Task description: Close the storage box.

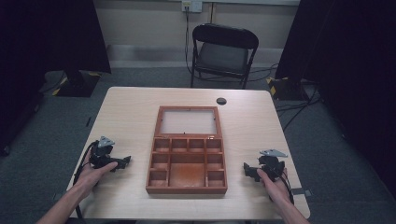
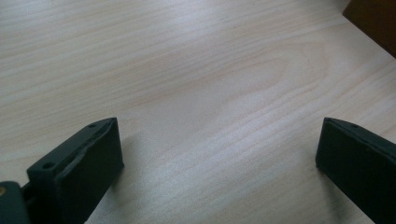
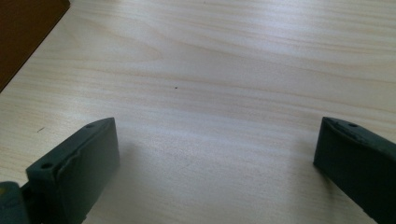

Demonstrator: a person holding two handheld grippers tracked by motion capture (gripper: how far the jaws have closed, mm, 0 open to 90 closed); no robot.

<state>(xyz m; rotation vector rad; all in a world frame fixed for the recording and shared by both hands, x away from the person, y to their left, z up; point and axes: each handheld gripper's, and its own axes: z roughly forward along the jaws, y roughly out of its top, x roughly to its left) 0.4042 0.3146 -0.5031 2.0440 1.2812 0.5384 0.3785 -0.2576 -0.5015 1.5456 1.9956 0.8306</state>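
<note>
One wooden compartment box (image 1: 187, 158) lies at the centre of the high view on the light wood table (image 1: 126, 112), reddish brown, its glazed lid swung open toward the top. Two grippers flank it: left gripper (image 1: 122, 162) lower left, right gripper (image 1: 248, 170) lower right, both spread wide, holding nothing.

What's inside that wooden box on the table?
The wooden box lies open, its glass-paned lid folded back flat. Every compartment that shows looks bare wood. The floor just behind the near wall is hidden from the high view.
</note>
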